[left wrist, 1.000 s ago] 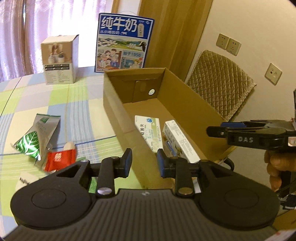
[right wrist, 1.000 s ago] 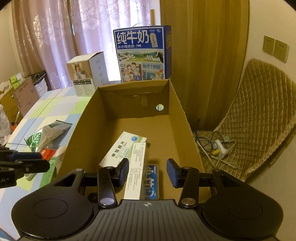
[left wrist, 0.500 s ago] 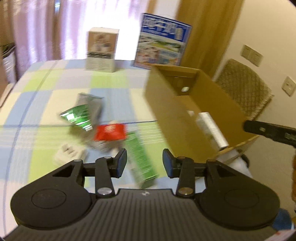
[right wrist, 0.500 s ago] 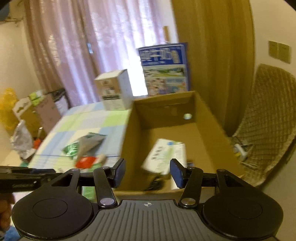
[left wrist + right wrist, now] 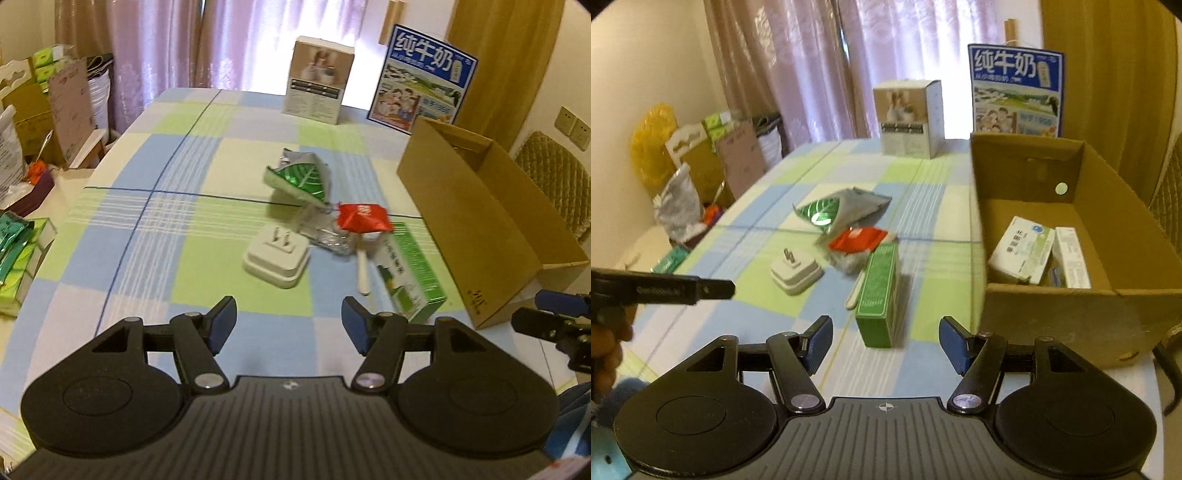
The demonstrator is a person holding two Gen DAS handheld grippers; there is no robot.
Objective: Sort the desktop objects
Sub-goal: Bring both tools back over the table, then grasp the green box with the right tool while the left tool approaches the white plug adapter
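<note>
On the checked tablecloth lie a white plug adapter, a red packet, a green and silver pouch, a white stick and a green carton. A cardboard box stands at the right, with white medicine boxes inside. My left gripper is open, above the cloth, short of the adapter. Just before the green carton, my right gripper is open and holds nothing.
A white product box and a blue milk carton case stand at the far table edge. Green packets lie at the left edge. Bags and cardboard clutter the floor on the left. A quilted chair is behind the box.
Both grippers have swung left from the cardboard box to the loose items on the cloth, and both have opened wider. The table items have not moved.
</note>
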